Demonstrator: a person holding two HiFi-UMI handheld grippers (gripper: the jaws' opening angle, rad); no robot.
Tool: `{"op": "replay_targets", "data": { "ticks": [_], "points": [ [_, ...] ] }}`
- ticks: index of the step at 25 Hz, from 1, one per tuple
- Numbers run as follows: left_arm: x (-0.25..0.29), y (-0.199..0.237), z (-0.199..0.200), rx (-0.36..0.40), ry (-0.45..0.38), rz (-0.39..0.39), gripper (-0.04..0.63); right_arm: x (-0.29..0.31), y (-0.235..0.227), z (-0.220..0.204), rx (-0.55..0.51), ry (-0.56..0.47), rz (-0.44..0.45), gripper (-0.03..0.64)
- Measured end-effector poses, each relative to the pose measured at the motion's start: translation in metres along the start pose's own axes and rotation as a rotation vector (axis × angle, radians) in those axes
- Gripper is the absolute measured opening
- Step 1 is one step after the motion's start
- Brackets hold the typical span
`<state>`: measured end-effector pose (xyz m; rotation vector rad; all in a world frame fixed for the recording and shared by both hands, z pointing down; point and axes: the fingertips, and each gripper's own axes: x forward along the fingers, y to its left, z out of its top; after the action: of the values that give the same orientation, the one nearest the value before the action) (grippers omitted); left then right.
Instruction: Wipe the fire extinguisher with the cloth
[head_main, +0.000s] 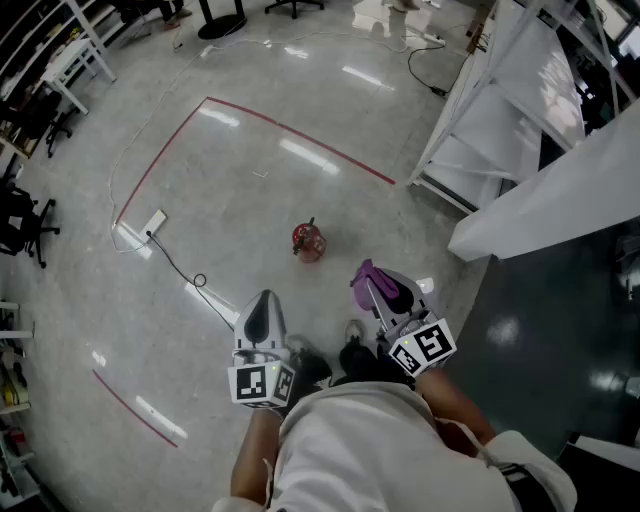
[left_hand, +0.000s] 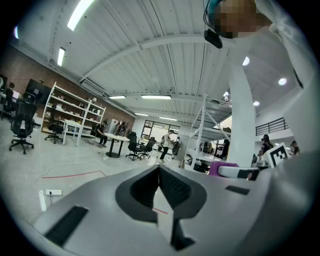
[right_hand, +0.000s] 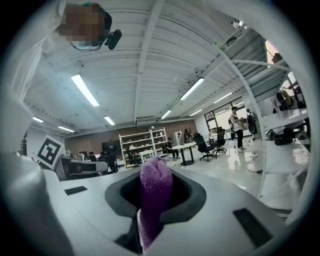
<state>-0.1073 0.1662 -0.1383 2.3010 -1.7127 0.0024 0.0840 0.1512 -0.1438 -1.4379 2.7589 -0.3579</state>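
Observation:
A small red fire extinguisher (head_main: 308, 241) stands on the grey floor ahead of me in the head view, apart from both grippers. My right gripper (head_main: 371, 281) is shut on a purple cloth (right_hand: 155, 194), which bulges up between its jaws; the same cloth (head_main: 372, 279) shows at the gripper's tip in the head view. My left gripper (head_main: 263, 313) is shut with nothing in it, its jaws pressed together in the left gripper view (left_hand: 160, 187). Both grippers point up and away from the floor. The extinguisher shows in neither gripper view.
Red tape lines (head_main: 290, 128) mark the floor. A power strip (head_main: 154, 222) with a black cable (head_main: 185, 272) lies to the left. White shelving (head_main: 500, 110) stands at the right, office chairs (head_main: 25, 225) at the left. People and desks show far off in both gripper views.

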Motion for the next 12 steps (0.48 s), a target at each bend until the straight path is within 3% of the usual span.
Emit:
{"op": "replay_targets", "data": {
  "ticks": [12],
  "points": [
    [0.016, -0.007, -0.006, -0.008, 0.004, -0.027, 0.005, 0.010, -0.013, -0.010, 0.046, 0.006, 0.011, 0.067]
  ]
}}
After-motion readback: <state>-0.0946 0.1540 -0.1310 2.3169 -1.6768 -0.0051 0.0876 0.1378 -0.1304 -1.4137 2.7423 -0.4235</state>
